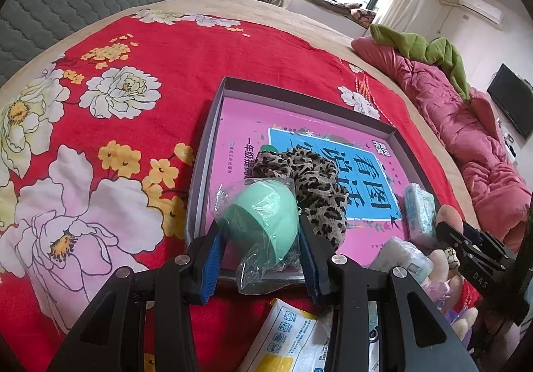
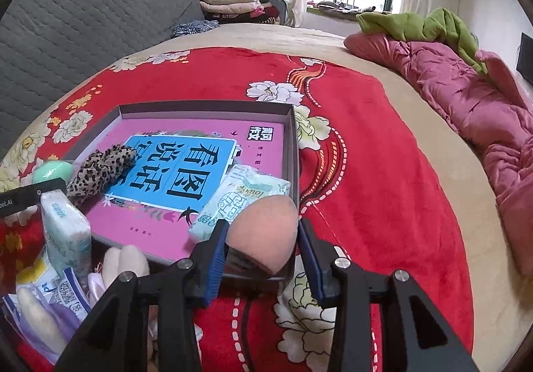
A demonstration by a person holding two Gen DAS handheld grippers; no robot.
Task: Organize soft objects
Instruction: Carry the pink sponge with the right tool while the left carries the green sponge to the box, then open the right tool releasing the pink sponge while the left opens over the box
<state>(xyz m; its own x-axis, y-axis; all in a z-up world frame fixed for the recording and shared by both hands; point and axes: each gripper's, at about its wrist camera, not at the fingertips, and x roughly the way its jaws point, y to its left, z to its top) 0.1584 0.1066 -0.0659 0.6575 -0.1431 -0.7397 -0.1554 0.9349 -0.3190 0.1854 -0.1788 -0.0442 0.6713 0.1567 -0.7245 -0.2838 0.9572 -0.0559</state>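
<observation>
A scrunchie (image 1: 313,185) and tissue pack (image 2: 240,198) lie in the box (image 2: 206,109); each hand-held gripper, left (image 1: 263,248) and right (image 2: 263,245), grips a sponge (image 1: 263,218) at its near edge, others waiting on the bed (image 1: 133,49).

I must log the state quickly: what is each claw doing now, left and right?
Left claw: closed on the green sponge in plastic wrap.
Right claw: closed on the beige sponge, above the box's corner.

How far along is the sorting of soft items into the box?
Done: a leopard scrunchie and a tissue pack lie in the box. In hand: left gripper holds a bagged green sponge; right gripper holds a peach sponge over the box's corner. Left: another tissue pack and plush pieces outside.
</observation>
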